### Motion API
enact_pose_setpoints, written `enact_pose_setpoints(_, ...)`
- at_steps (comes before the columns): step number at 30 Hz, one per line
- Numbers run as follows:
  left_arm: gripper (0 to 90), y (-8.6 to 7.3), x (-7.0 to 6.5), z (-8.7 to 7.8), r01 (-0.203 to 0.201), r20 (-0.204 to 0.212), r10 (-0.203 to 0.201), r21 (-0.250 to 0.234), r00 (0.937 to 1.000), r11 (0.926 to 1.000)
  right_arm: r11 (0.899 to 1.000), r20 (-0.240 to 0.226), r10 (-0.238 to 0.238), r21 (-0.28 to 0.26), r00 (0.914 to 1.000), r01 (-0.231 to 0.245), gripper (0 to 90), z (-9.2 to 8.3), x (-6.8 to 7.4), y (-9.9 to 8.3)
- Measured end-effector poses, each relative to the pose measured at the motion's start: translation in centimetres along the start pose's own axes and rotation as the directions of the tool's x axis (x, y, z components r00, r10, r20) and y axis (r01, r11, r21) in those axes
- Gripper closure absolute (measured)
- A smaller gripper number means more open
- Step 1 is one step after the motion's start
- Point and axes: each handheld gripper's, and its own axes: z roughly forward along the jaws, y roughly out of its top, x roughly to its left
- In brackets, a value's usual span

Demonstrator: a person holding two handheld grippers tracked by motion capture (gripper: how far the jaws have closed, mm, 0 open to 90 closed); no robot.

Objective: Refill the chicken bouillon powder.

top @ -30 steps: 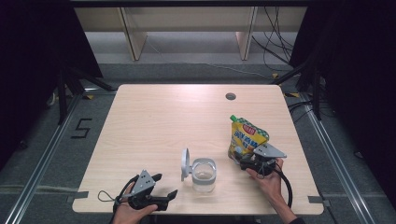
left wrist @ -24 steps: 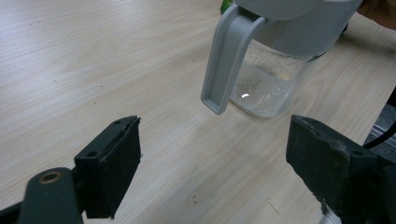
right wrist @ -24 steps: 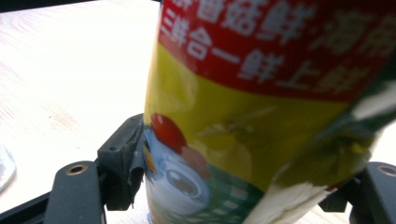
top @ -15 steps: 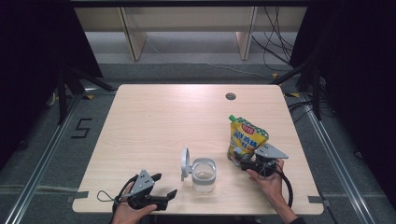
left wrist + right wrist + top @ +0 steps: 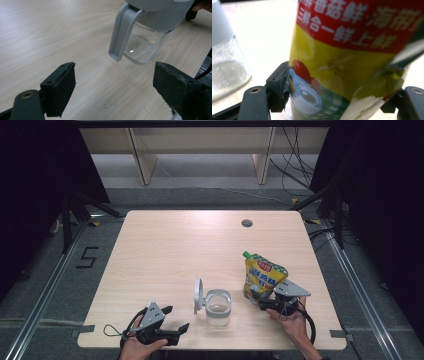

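Right gripper (image 5: 264, 300) sits near the front right corner of the table (image 5: 165, 250), its jaws set wide around the lower part of a yellow pouch (image 5: 263, 276); in the right gripper view both pads press against the sides of the pouch (image 5: 352, 60), which creases at the right pad, so it is gripped. Pouch stands upright, green cap at top, red band with white lettering across its front, base on or just above the tabletop: cannot tell which. Person's right hand (image 5: 290, 317) holds the gripper from the front edge. Left gripper (image 5: 175, 320) rests near the front edge, left of centre, jaws wide apart with nothing between them, bare wood showing in the gap. Glass jar (image 5: 218, 307) with a grey flip lid (image 5: 198, 296) standing open sits between the two grippers, close to the front edge, apart from both; a thin layer of white grains lies at its bottom (image 5: 143, 46).
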Motion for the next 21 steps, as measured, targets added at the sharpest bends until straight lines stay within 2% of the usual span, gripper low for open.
enact_pose_setpoints(1,17.9,0.01,-0.02,0.01,0.001,0.000,-0.001,0.000,1.0000,1.0000,0.999,0.002,0.034,0.009,0.9994,-0.034,28.8,-0.08,0.06,-0.10)
enact_pose_setpoints(2,17.9,-0.03,-0.13,0.02,0.018,-0.003,-0.018,0.001,0.9998,0.9998,0.997,-0.017,0.061,0.038,0.9980,-0.060,28.8,-0.24,0.21,-0.16)
enact_pose_setpoints(3,17.9,-0.04,-0.13,0.01,0.015,-0.002,-0.015,0.003,0.9999,0.9999,0.995,-0.010,0.088,0.038,0.9961,-0.088,28.7,-0.29,0.44,-0.20)
enact_pose_setpoints(4,17.9,-0.05,-0.18,0.04,0.021,0.000,-0.021,0.003,0.9998,0.9998,0.995,-0.006,0.093,0.049,0.9956,-0.093,28.7,-0.36,0.55,-0.19)
enact_pose_setpoints(5,17.9,-0.05,-0.16,0.05,0.019,-0.002,-0.019,0.004,0.9998,0.9998,0.998,-0.010,0.060,0.035,0.9981,-0.060,28.7,-0.22,0.35,-0.18)
enact_pose_setpoints(7,17.9,-0.06,-0.17,0.07,0.015,-0.003,-0.015,0.005,0.9999,0.9999,0.998,-0.030,0.061,0.020,0.9977,-0.060,28.4,-0.03,0.30,-0.29)
enact_pose_setpoints(8,17.9,-0.06,-0.18,0.07,0.016,-0.003,-0.016,0.004,0.9999,0.9999,0.997,-0.014,0.068,0.022,0.9976,-0.067,28.4,-0.11,0.24,-0.30)
enact_pose_setpoints(10,18.0,-0.05,-0.18,0.07,0.014,-0.002,-0.014,0.004,0.9999,0.9999,0.998,-0.020,0.064,0.012,0.9977,-0.064,28.3,0.00,0.16,-0.34)
enact_pose_setpoints(11,18.0,-0.05,-0.17,0.06,0.010,-0.005,-0.010,0.008,0.9999,0.9999,0.996,-0.023,0.092,0.018,0.9955,-0.092,28.2,-0.04,0.38,-0.35)
enact_pose_setpoints(12,18.0,-0.07,-0.31,0.15,0.025,0.000,-0.025,-0.005,0.9997,0.9997,0.997,-0.017,0.072,0.000,0.9973,-0.072,27.6,0.04,0.12,-0.32)
enact_pose_setpoints(14,18.0,-0.06,-0.35,0.14,0.023,-0.003,-0.023,-0.002,0.9997,0.9997,0.997,-0.024,0.066,-0.031,0.9975,-0.067,27.0,0.28,-0.01,-0.32)
enact_pose_setpoints(16,18.0,-0.08,-0.27,0.18,0.014,0.001,-0.014,0.002,0.9999,0.9999,0.997,-0.022,0.065,-0.037,0.9976,-0.066,27.3,0.40,0.02,-0.28)
enact_pose_setpoints(17,18.0,-0.08,-0.28,0.17,0.012,0.001,-0.012,0.004,0.9999,0.9999,0.996,-0.016,0.084,-0.021,0.9964,-0.084,27.8,0.27,0.24,-0.25)
enact_pose_setpoints(21,18.0,-0.05,-0.29,0.16,0.010,0.002,-0.010,0.005,0.9999,0.9999,0.996,-0.020,0.080,-0.031,0.9966,-0.081,30.2,0.37,0.16,-0.28)
